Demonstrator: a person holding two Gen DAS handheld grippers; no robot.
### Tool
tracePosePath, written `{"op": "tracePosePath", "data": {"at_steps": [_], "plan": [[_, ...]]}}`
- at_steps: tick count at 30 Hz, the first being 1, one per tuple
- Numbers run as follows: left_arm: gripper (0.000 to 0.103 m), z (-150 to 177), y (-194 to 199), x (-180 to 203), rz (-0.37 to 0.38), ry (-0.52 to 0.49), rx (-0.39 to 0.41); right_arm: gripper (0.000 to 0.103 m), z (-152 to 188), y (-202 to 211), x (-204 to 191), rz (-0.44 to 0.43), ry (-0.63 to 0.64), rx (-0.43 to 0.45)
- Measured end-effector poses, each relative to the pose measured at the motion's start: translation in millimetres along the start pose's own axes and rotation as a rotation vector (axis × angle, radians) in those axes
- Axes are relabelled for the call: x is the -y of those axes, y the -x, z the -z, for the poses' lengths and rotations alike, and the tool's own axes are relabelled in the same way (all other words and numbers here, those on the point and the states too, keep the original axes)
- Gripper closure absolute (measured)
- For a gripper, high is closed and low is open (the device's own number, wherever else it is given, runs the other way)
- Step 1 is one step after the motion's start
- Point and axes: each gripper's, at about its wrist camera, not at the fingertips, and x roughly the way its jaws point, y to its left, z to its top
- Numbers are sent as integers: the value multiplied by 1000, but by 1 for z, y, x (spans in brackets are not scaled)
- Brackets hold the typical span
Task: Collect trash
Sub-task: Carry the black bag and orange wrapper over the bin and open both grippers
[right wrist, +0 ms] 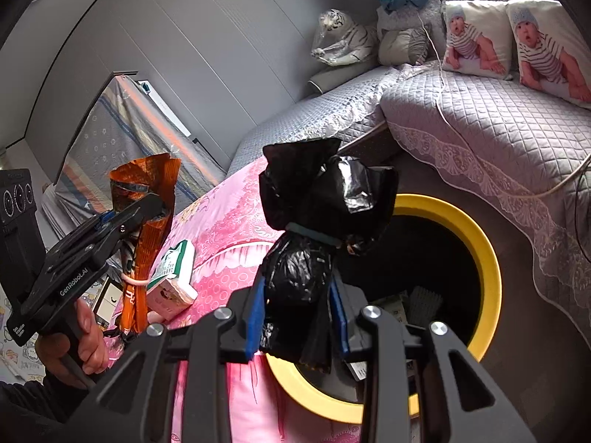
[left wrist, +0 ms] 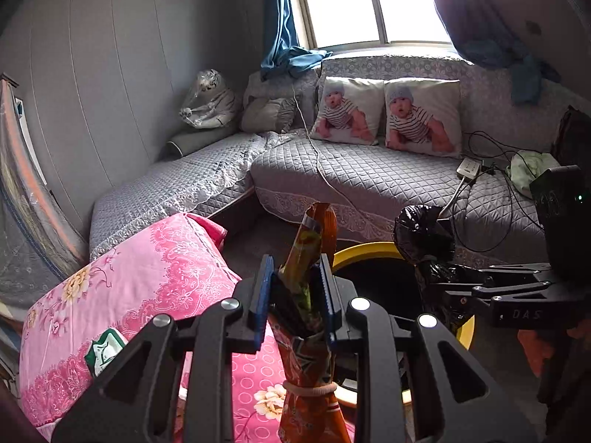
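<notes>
Below my two grippers stands the yellow-rimmed bin (right wrist: 484, 251), dark inside, with some paper scraps and a pale ridged piece lying at its bottom. My right gripper (right wrist: 299, 317) has its jaws clamped on a tied black bag (right wrist: 314, 229), held right over the bin's mouth. My left gripper (left wrist: 295, 295) has its jaws clamped on an orange snack packet (left wrist: 310, 258) bound with a rubber band, held beside the bin, over the pink bedding (left wrist: 147, 269).

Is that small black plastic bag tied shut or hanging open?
Tied shut: a band cinches the small black plastic bag at its neck, above the right gripper holding it.
</notes>
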Motion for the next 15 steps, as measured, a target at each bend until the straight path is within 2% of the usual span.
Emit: {"op": "tracePosePath", "data": {"at_steps": [9, 12, 14, 15], "plan": [[80, 4, -40, 13, 69, 49, -64, 74, 13, -12, 23, 43, -68, -59], [77, 6, -59, 11, 122, 93, -105, 74, 12, -14, 26, 57, -73, -74], [70, 8, -69, 7, 127, 130, -125, 67, 12, -16, 27, 79, -78, -83], [61, 10, -72, 5, 122, 142, -128, 57, 12, -16, 30, 87, -90, -80]]}}
